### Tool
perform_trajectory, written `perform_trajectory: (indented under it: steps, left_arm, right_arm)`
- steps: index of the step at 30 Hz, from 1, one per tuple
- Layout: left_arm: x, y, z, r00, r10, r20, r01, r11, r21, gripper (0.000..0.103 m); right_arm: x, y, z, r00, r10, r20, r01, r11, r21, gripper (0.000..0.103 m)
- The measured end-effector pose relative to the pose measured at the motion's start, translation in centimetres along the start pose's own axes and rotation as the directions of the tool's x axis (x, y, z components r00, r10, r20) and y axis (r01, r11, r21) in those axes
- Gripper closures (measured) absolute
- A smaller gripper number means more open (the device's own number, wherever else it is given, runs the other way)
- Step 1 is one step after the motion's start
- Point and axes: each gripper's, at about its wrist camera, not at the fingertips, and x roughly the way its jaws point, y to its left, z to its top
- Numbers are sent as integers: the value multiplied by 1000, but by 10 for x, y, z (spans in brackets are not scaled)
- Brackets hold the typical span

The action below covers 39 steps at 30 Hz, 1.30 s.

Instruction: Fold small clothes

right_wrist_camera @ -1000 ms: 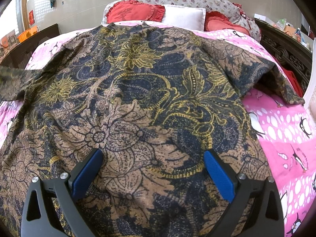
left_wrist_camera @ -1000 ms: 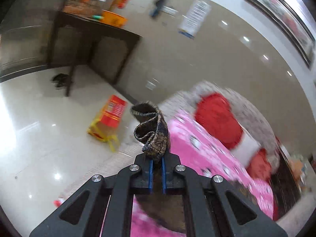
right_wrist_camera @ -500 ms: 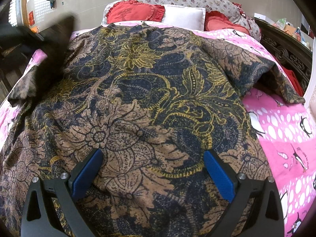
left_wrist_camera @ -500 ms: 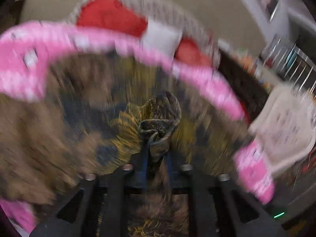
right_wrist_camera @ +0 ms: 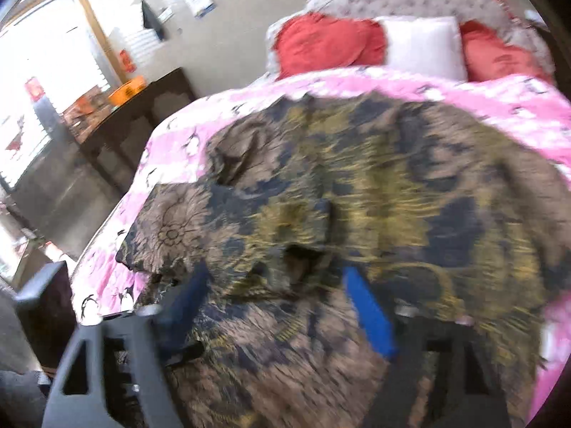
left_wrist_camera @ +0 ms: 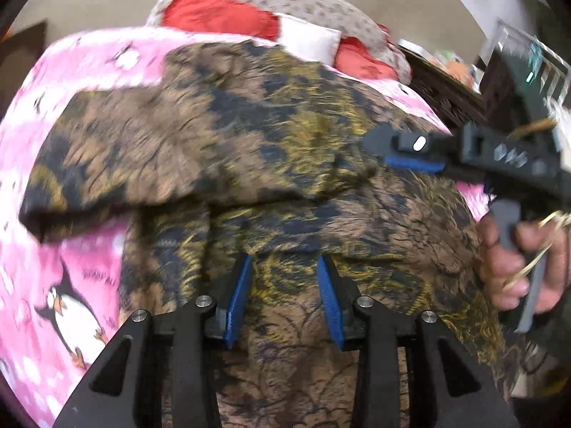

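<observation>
daylight glares from the window (right_wrist_camera: 43, 82); both views motion-blurred, perhaps worst rightward.

The left wrist fisheye is looking forward from close above the brown, navy and gold batik-patterned shirt (left_wrist_camera: 271, 164), facing the red heart-shaped cushions (left_wrist_camera: 217, 14) at 12 o'clock and catching the right gripper (left_wrist_camera: 410, 153) at 2 o'clock. The right wrist fisheye is hovering low over the same shirt (right_wrist_camera: 374, 196), facing the cushions (right_wrist_camera: 328, 42) at 12 to 1 o'clock. Both are sharing the shirt, the pink penguin-print bedspread (left_wrist_camera: 82, 67) (right_wrist_camera: 257, 103) and the pillows.
</observation>
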Motion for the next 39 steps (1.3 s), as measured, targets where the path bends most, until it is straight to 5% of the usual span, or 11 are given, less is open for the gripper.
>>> perform_trajectory:
  steps: [4,11,13,15,18,24,27,32,36,39]
  left_arm:
    - [4,-2,-2,1000,7,6,-7,1000,0,86]
    - [7,1,-2,1000,5,15,-4,1000,-19,86]
    - [8,0,-1,1000,3,16,-3,1000,-22,86]
    - [8,0,-1,1000,3,16,-2,1000,-23,86]
    - [10,1,1,1000,2,15,-2,1000,-25,86]
    - [9,1,0,1000,3,14,-2,1000,-24,86]
    - [8,1,0,1000,5,15,-5,1000,-22,86]
    - [9,1,0,1000,4,15,-4,1000,-23,86]
    - [7,1,1,1000,-2,12,2,1000,-29,85]
    - [-6,0,0,999,33,14,-33,999,-37,85]
  right_arm:
    - [34,-14,-11,998,25,-61,-20,996,88,31]
    - [38,-45,-12,983,164,80,-182,908,377,24]
    - [39,-40,-11,988,134,76,-152,924,351,36]
    - [39,-30,-13,998,66,20,-69,957,281,78]
    - [38,-25,-17,1000,27,-2,-26,973,230,96]
    - [-17,-12,26,995,21,94,-31,993,111,97]
    - [-50,-30,42,991,-77,107,69,995,76,97]
    - [-80,-107,27,971,-238,13,233,957,172,97]
    - [-70,-152,-3,957,-265,-121,286,932,221,97]
    - [-64,-157,-15,959,-253,-125,276,932,236,96]
